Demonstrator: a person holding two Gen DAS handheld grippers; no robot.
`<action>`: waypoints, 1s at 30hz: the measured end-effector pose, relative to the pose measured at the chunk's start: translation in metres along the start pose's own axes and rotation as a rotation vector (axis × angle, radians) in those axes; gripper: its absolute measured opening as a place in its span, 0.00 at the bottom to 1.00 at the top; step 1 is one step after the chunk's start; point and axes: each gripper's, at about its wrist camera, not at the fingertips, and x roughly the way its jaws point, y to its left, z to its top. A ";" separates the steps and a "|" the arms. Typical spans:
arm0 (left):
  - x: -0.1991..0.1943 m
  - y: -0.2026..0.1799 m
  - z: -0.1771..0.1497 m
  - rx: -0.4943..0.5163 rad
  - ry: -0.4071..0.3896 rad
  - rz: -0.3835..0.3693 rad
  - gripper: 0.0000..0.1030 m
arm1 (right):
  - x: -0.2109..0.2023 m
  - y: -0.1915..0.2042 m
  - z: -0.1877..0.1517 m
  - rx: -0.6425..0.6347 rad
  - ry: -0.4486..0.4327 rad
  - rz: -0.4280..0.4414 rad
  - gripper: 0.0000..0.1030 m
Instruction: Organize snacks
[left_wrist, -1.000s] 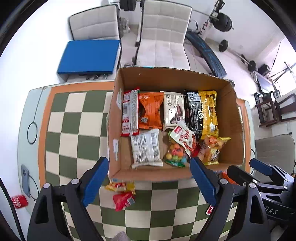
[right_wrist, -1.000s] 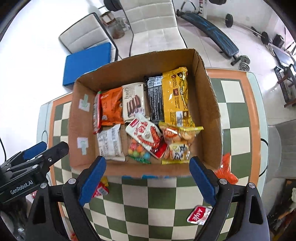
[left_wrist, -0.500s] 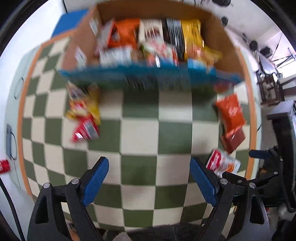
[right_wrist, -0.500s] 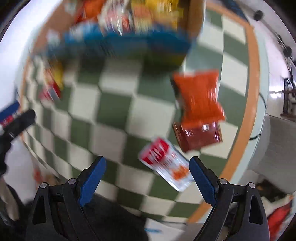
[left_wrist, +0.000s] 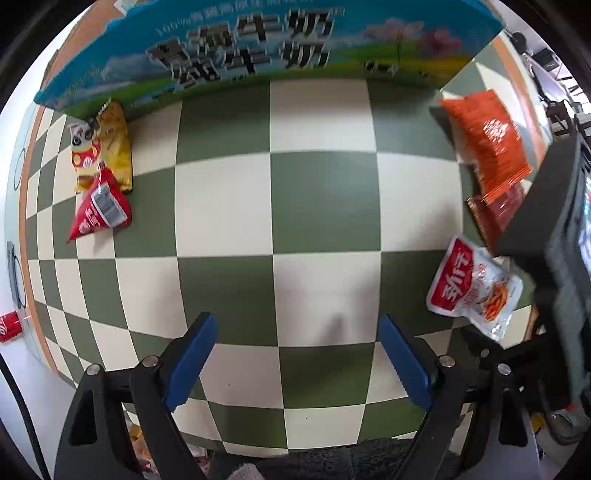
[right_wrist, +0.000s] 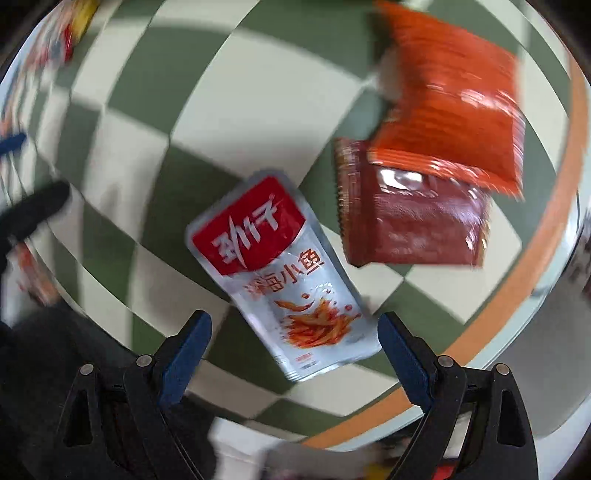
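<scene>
The right gripper (right_wrist: 293, 334), its blue-padded jaws spread wide and holding nothing, points down at a silver foil fish-snack pouch with a red top (right_wrist: 282, 275). The pouch lies flat on the green-and-cream checkered table (right_wrist: 207, 110), its lower end between the jaws and its long axis running diagonally up and left, so the pads would likely close across its width. This hand is the nearer one. The left gripper (left_wrist: 297, 356), also spread and empty, hangs over bare checks, with the pouch off to its right. Just beyond the pouch a dark red packet (right_wrist: 413, 218) lies partly under an orange bag (right_wrist: 454, 96), close enough to be nudged. Farther off, a yellow bag (left_wrist: 103, 147) and a red triangular packet (left_wrist: 99, 212) sit by the printed blue-green carton wall (left_wrist: 258, 44)
</scene>
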 end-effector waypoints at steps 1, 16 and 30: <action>0.002 0.000 -0.001 -0.005 0.007 0.005 0.87 | 0.003 0.003 0.001 -0.038 0.002 -0.038 0.91; -0.005 0.056 -0.019 -0.175 -0.017 0.008 0.87 | -0.013 -0.042 -0.007 0.468 -0.149 0.198 0.56; -0.018 0.218 0.002 -0.466 -0.054 -0.059 0.87 | -0.053 -0.057 0.045 0.597 -0.240 0.309 0.56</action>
